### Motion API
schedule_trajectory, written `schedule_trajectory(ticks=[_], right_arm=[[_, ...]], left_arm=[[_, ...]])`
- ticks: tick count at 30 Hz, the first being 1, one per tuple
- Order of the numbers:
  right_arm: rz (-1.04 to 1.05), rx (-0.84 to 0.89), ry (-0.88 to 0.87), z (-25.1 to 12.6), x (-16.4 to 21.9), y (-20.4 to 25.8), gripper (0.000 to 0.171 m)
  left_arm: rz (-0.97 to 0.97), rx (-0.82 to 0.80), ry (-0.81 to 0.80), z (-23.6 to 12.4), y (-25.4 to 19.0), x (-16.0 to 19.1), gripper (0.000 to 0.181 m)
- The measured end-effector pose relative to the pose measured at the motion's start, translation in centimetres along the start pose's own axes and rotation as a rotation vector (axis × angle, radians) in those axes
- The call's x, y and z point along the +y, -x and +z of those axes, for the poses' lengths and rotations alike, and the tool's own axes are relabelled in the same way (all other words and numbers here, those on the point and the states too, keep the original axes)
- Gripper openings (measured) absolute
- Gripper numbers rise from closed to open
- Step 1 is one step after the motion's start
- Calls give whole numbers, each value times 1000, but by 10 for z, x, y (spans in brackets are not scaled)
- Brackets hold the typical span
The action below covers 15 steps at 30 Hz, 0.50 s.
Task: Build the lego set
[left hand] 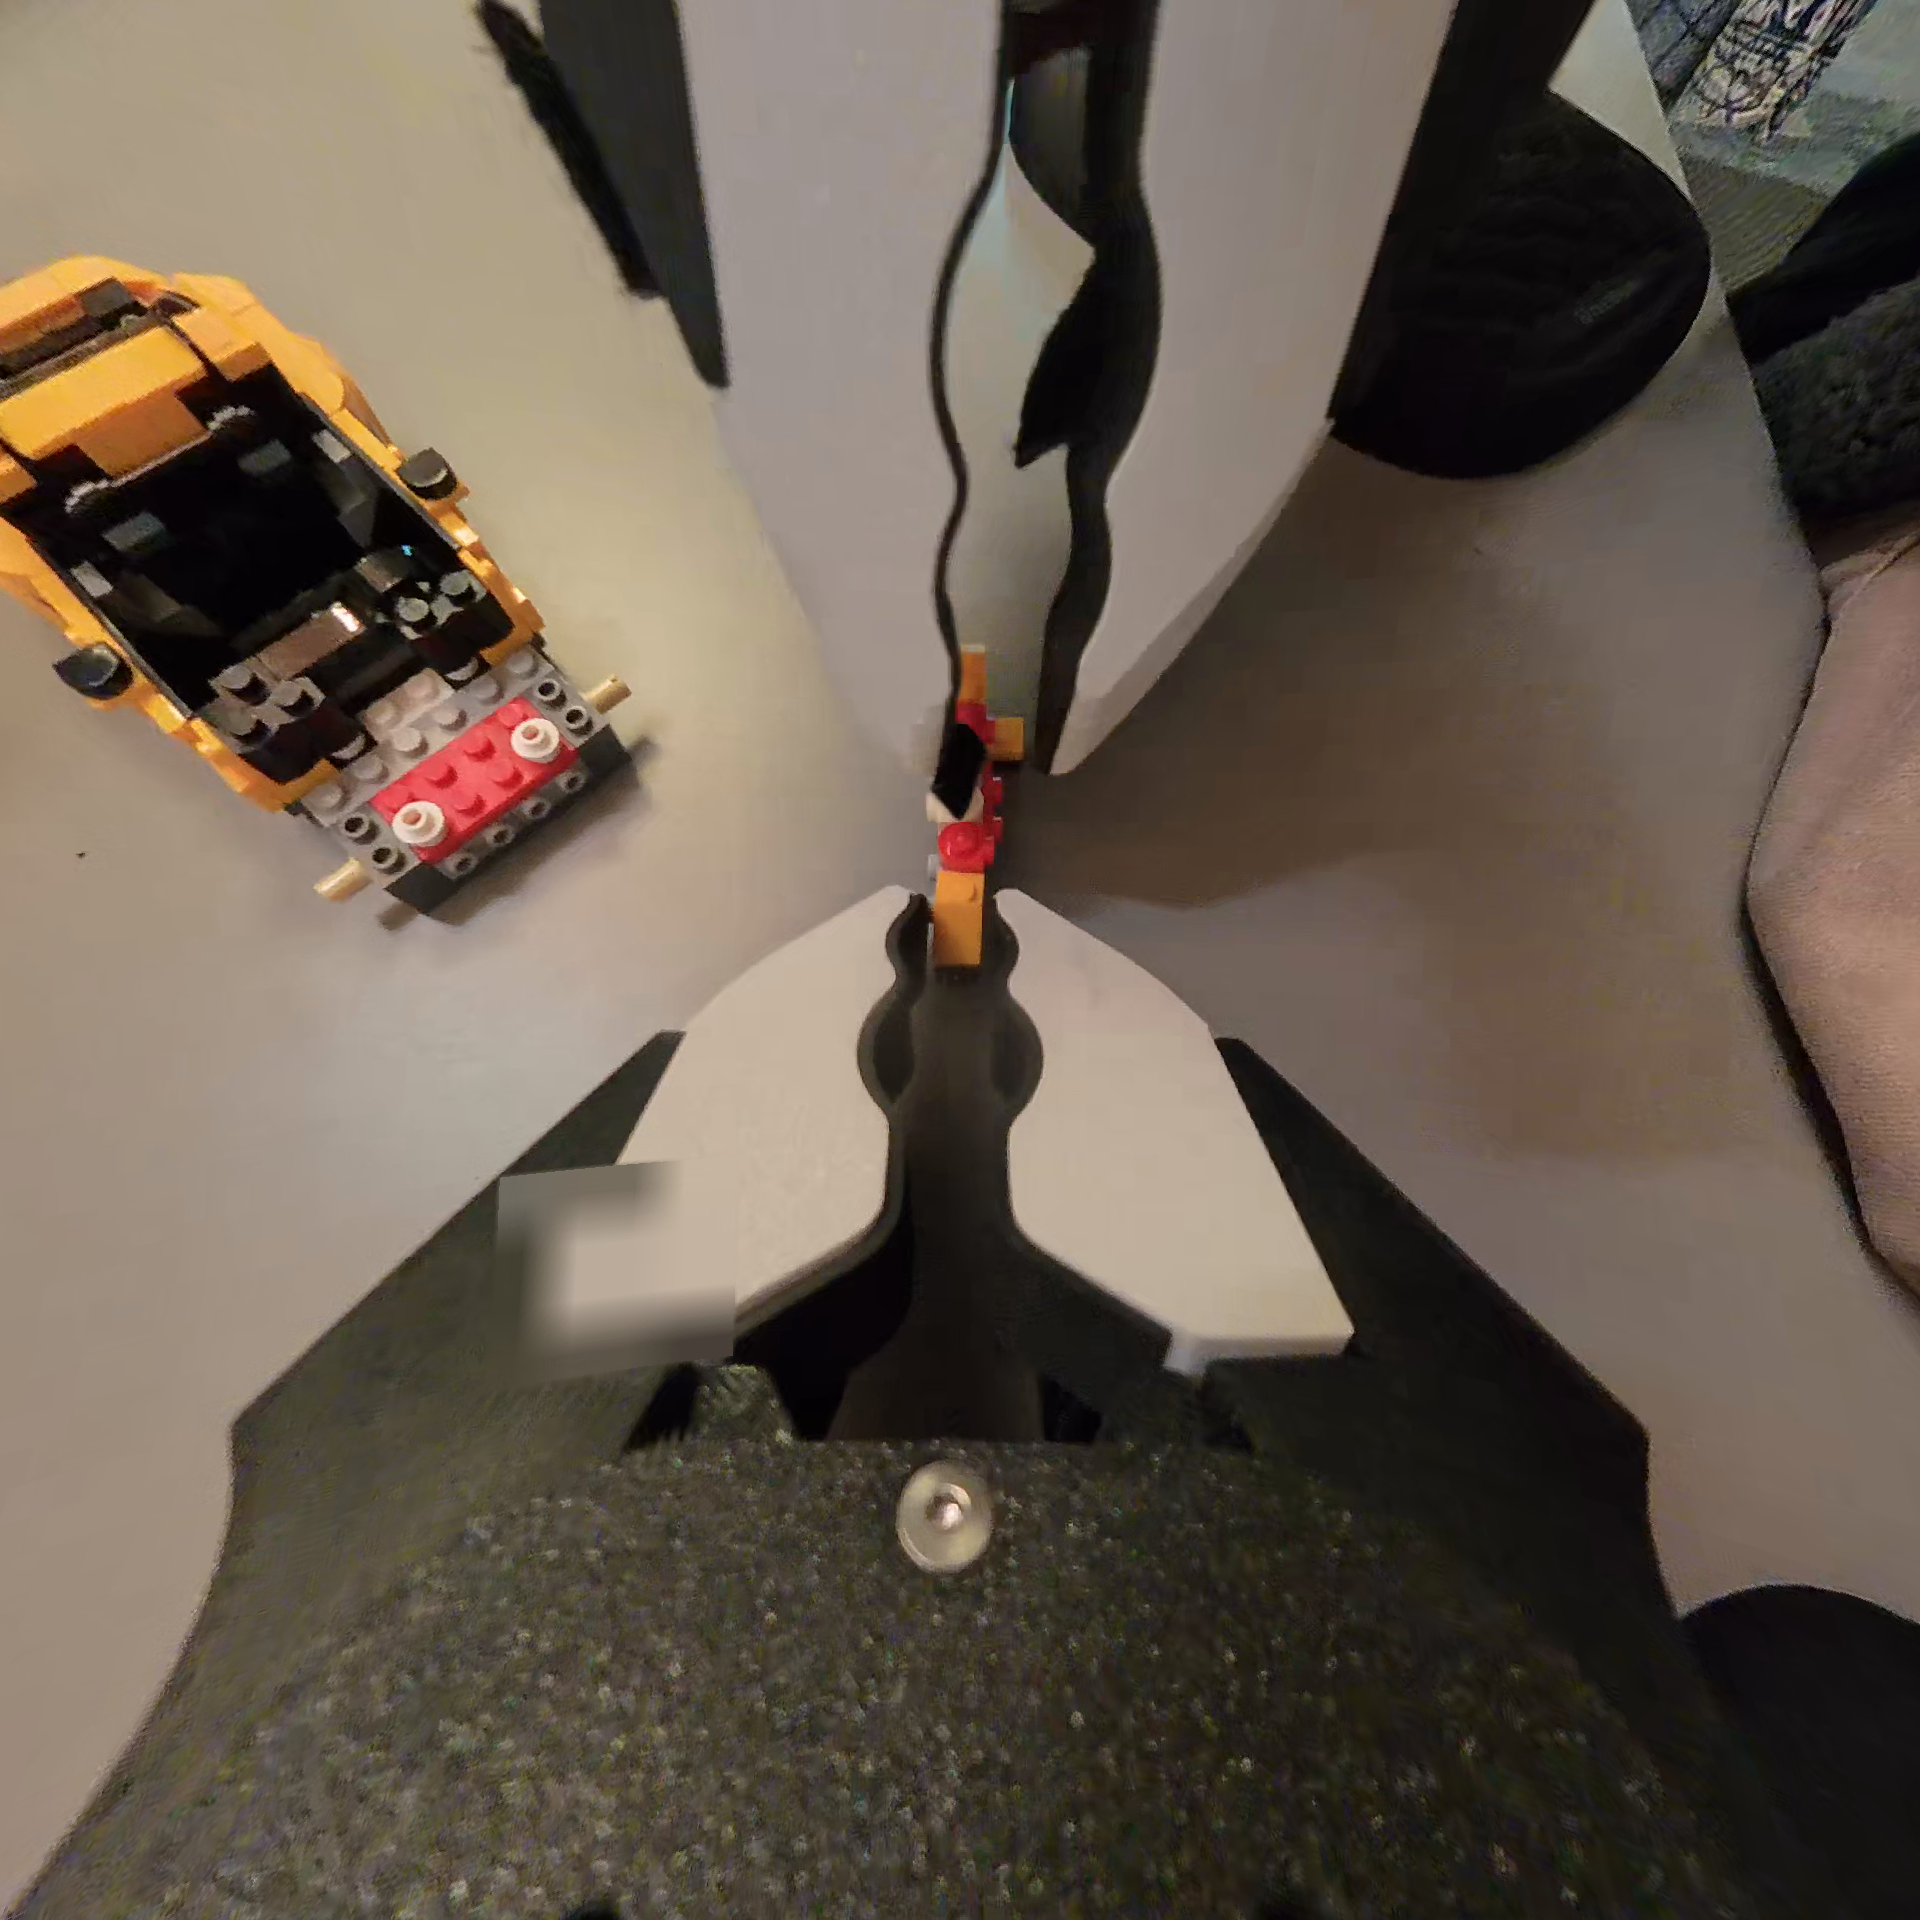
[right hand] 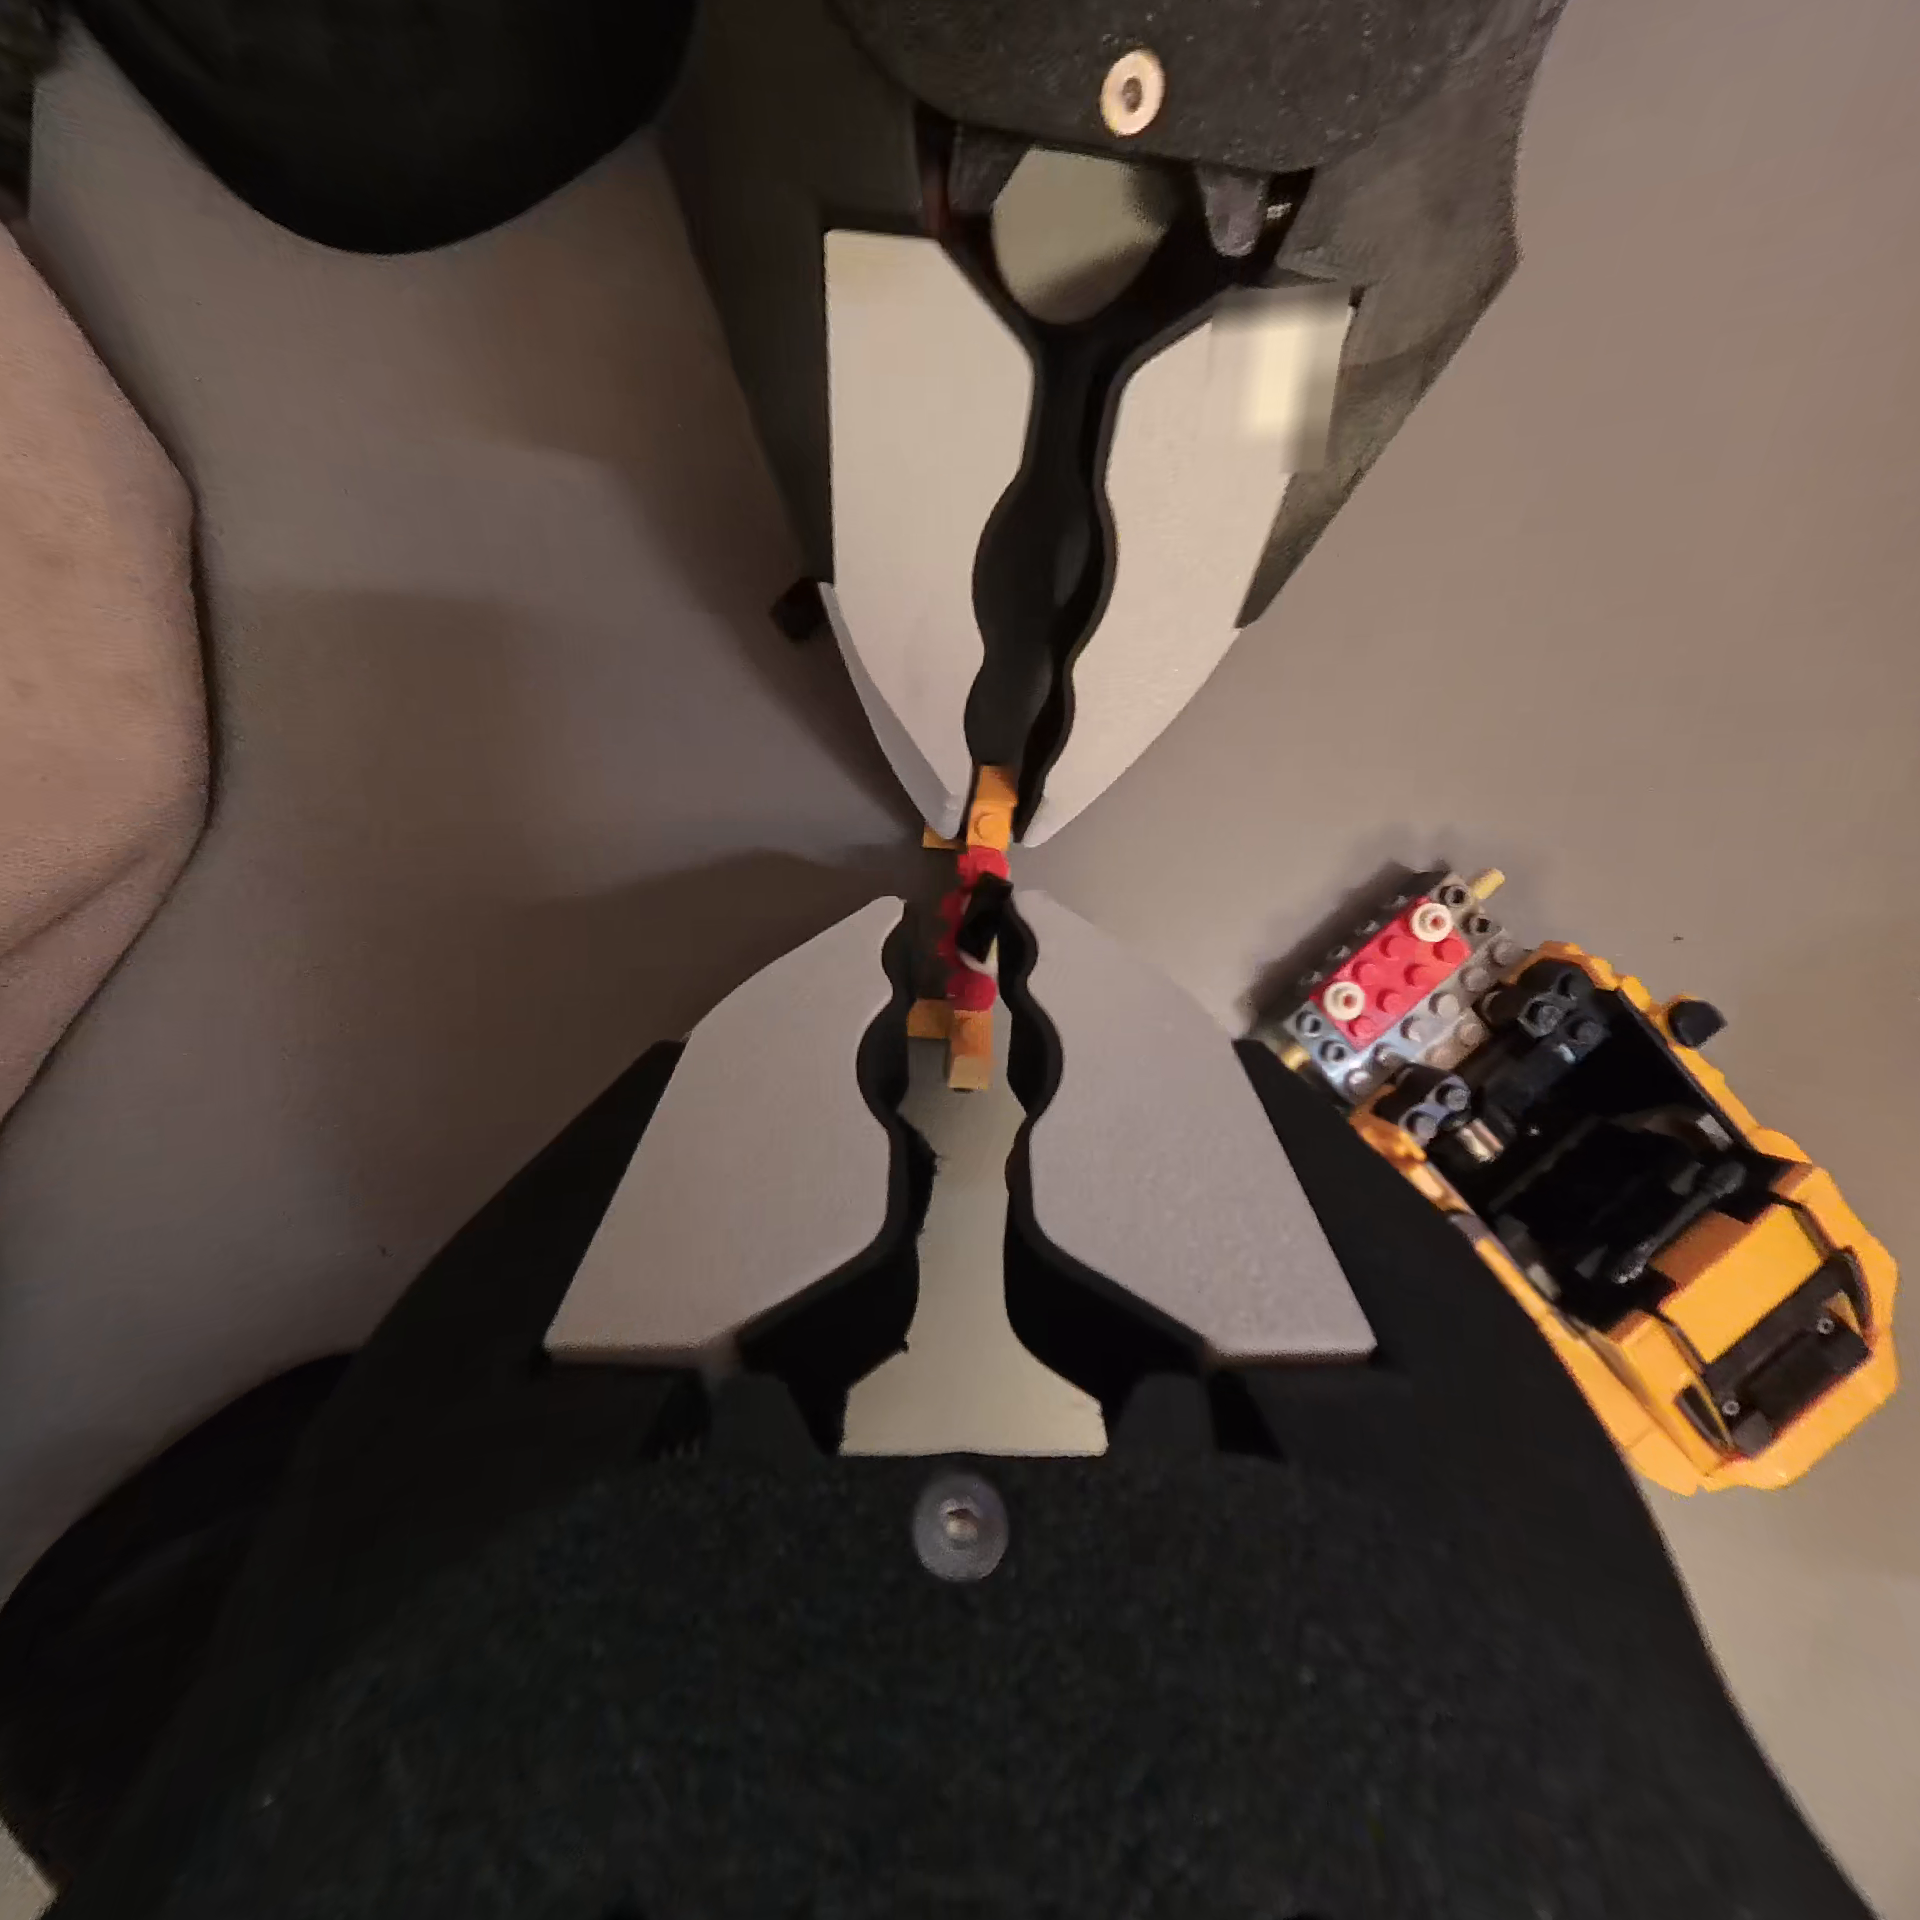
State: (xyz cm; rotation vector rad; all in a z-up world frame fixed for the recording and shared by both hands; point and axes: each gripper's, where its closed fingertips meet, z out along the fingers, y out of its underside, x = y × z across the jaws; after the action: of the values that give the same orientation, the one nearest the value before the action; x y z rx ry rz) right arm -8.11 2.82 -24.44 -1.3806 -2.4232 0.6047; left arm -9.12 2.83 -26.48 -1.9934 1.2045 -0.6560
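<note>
Left wrist view: both grippers' jaws pinch subassembly (left hand: 966, 821).

Both wrist cameras look steeply down, close, facing each other, sharing the orange car (left hand: 249, 582) (right hand: 1621, 1164)

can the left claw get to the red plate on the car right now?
Probably not yet: the left claw is shut on the small assembly, which the right claw also grips. The red plate on the car lies uncovered.

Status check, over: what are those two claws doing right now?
Left gripper and right gripper both shut on small brick piece. Orange car sits aside. Nothing in the way.
</note>
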Motion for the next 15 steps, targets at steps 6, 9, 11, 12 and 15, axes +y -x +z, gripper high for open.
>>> schedule_trajectory(ticks=[6, 9, 11, 12, 15], right_arm=[[17, -6, 29, 6, 7, 1, 8], [4, -16, 49, 5, 7, -1, 7], [-5, -16, 56, 6, 7, -2, 5], [-9, -13, 58, 6, 7, -2, 5], [-22, 17, 28, -1, 3, -2, 5]], left_arm=[[22, -8, -1, 1, -1, 0, 9], [25, -7, -2, 0, -1, 0, 9], [28, -7, -2, 0, -1, 0, 9], [28, -7, -2, 0, -1, 0, 9], [20, -10, -1, 0, -1, 0, 9]])
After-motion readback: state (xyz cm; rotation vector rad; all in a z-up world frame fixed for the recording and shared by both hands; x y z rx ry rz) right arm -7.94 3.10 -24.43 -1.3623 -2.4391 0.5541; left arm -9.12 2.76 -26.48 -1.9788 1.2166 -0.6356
